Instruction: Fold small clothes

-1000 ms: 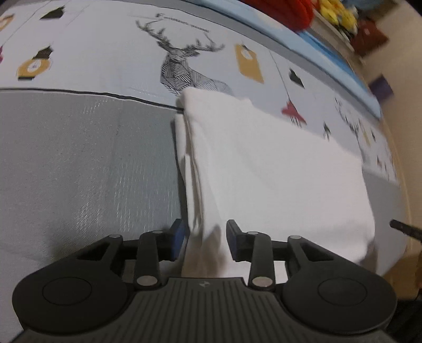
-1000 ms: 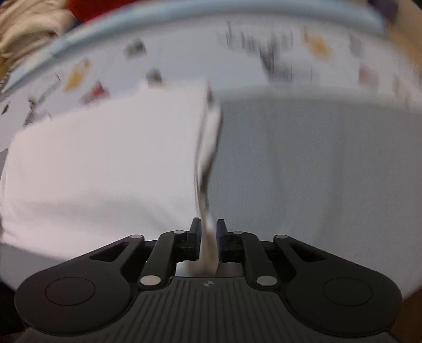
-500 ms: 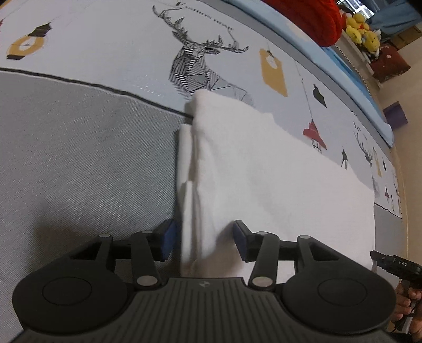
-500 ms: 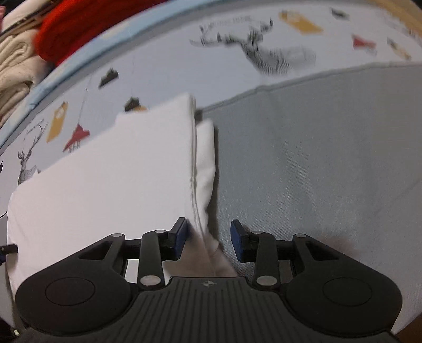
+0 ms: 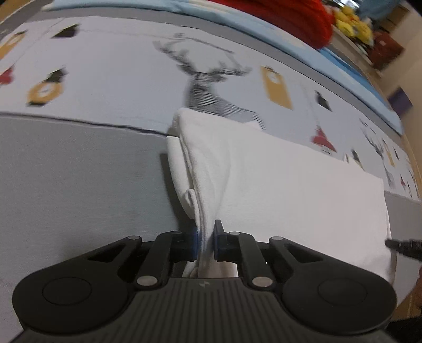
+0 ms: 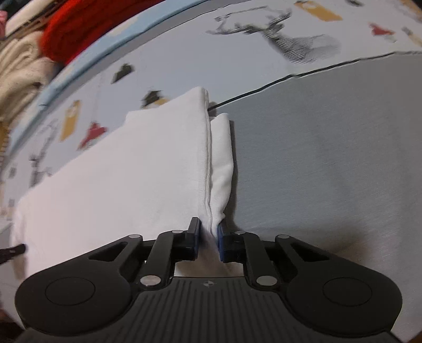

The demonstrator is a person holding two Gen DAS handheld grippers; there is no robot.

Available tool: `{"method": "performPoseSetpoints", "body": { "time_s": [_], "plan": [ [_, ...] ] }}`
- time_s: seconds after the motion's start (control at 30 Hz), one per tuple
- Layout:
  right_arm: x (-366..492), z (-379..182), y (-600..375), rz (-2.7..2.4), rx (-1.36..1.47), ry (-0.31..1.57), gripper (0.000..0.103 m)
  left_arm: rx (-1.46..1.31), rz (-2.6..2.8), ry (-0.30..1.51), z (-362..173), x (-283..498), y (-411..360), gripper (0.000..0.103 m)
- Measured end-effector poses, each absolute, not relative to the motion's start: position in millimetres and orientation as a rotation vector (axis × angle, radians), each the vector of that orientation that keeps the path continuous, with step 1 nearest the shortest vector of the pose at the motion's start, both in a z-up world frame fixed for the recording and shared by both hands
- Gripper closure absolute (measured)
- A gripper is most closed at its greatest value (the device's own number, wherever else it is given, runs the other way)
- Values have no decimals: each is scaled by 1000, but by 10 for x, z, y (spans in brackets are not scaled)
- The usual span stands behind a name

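Note:
A white folded garment (image 5: 277, 179) lies on a grey and deer-print bed cover (image 5: 79, 171). My left gripper (image 5: 205, 237) is shut on the near left corner of the garment, pinching several layers and pulling them up slightly. In the right wrist view the same white garment (image 6: 132, 171) lies to the left, and my right gripper (image 6: 209, 237) is shut on its near right corner along the stitched hem. The tip of the other gripper shows at the edge of each view.
The bed cover (image 6: 329, 158) has a grey near half and a pale printed far half. A red knit item (image 5: 295, 15) and cream clothes (image 6: 18, 68) lie beyond the far edge. Yellow toys (image 5: 353, 21) sit at the far right.
Half a second ago both grippers were open around the garment's near corners. Now both have closed on the fabric. A second ago the right gripper was shut on the edge in motion.

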State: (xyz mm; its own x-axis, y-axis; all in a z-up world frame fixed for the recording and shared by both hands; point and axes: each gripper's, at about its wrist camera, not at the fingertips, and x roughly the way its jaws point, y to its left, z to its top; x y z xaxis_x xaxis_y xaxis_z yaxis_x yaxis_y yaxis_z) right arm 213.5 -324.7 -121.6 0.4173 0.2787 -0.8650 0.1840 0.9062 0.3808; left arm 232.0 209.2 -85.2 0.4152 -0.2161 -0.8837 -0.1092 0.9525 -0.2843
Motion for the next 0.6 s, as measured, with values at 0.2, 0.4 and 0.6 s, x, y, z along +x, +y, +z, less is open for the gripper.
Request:
{"method": "performPoseSetpoints", "body": {
  "time_s": [0.2,0.4,0.6],
  "plan": [
    [2117,-1187,-2920,93,375,1141,90,-392,-54,1179,-918,2277,2343,67],
    [2080,-1100,-3028,56,395,1101,85,-501,-69,1219,-1058,2282,2398,67],
    [1939,-760,-3104,13,331,918,82,-450,-80,1208,-1086,2303,2278,74]
  ]
}}
